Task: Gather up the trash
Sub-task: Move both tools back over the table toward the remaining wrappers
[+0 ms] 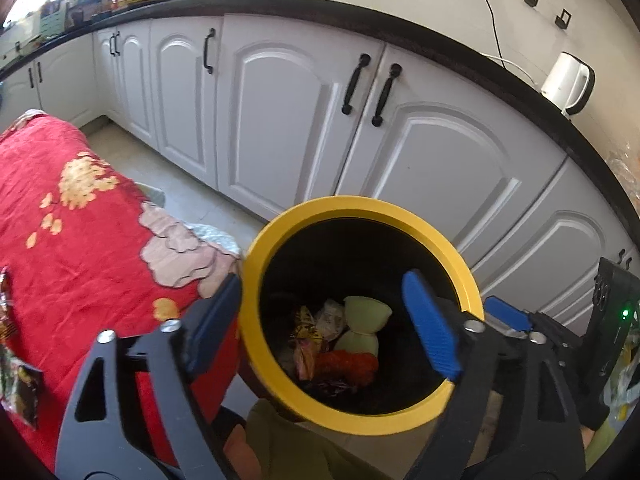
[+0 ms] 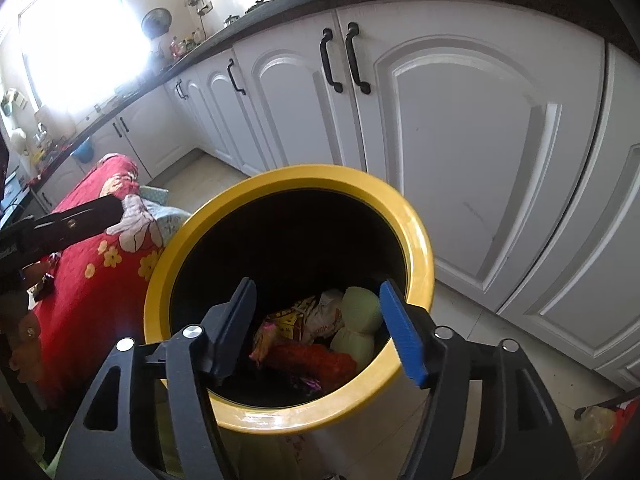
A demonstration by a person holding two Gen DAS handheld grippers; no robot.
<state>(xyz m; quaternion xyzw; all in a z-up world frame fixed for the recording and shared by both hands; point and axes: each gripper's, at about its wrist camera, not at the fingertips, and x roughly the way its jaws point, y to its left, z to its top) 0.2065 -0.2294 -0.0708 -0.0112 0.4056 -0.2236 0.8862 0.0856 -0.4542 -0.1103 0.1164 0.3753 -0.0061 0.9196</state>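
Observation:
A bin with a yellow rim (image 1: 360,206) (image 2: 288,176) stands on the floor beside the red-clothed table. Inside it lie a pale green bundle (image 1: 366,312) (image 2: 360,304), an orange piece (image 1: 348,364) (image 2: 316,360) and crumpled wrappers (image 1: 308,324) (image 2: 292,320). My left gripper (image 1: 324,324) is open over the bin's left side, one finger outside the rim, holding nothing. My right gripper (image 2: 320,332) hangs open above the bin's mouth, also holding nothing. Dark snack wrappers (image 1: 16,360) (image 2: 44,284) lie on the table.
The table with the red floral cloth (image 1: 80,220) (image 2: 80,280) is left of the bin. White cabinets with black handles (image 1: 352,84) (image 2: 332,60) run behind it under a dark counter with a white kettle (image 1: 568,80). Pale tile floor (image 2: 460,320) surrounds the bin.

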